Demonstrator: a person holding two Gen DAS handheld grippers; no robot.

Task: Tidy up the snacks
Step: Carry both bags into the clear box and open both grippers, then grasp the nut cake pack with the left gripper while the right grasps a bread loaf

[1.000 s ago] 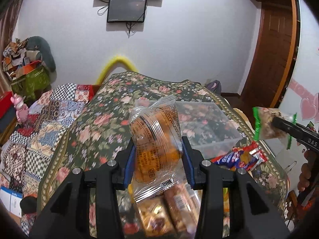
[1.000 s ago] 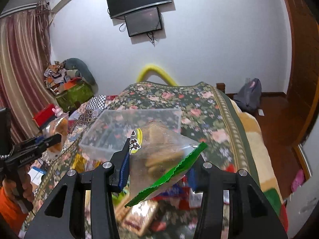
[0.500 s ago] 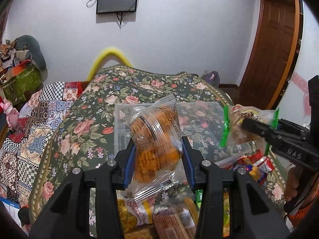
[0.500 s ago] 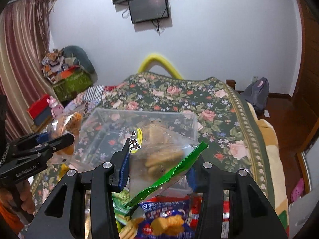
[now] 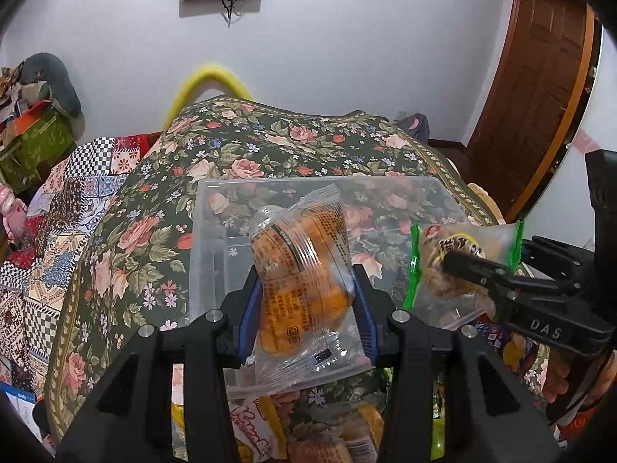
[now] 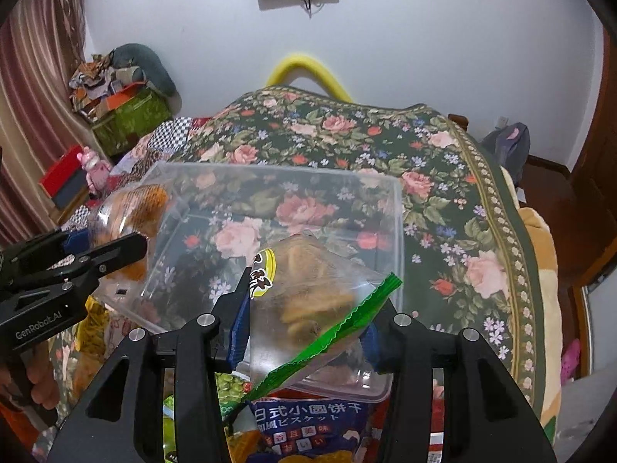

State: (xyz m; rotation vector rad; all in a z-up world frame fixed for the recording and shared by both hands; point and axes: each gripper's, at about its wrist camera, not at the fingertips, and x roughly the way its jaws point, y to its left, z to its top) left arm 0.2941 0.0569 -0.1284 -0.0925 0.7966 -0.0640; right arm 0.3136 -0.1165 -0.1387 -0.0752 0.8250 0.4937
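Note:
My left gripper [image 5: 304, 308] is shut on a clear packet of orange snacks [image 5: 304, 266], held over the near rim of a clear plastic bin [image 5: 200, 208]. My right gripper [image 6: 304, 316] is shut on a clear packet of biscuits with green edges [image 6: 308, 301], held over the bin's near right corner [image 6: 397, 208]. The right gripper and its green-edged packet [image 5: 455, 262] show at the right of the left wrist view. The left gripper and its orange packet [image 6: 127, 208] show at the left of the right wrist view.
The bin stands on a floral bedspread [image 5: 270, 146]. Several snack packets lie in front of the bin, among them a blue biscuit bag [image 6: 308, 420] and a yellow packet [image 5: 254, 432]. A patchwork quilt [image 5: 46, 216] lies to the left. A brown door [image 5: 540, 88] is at the right.
Both grippers have moved forward and down toward the bin with their packets still held. The bin now looks larger and sits right under both packets.

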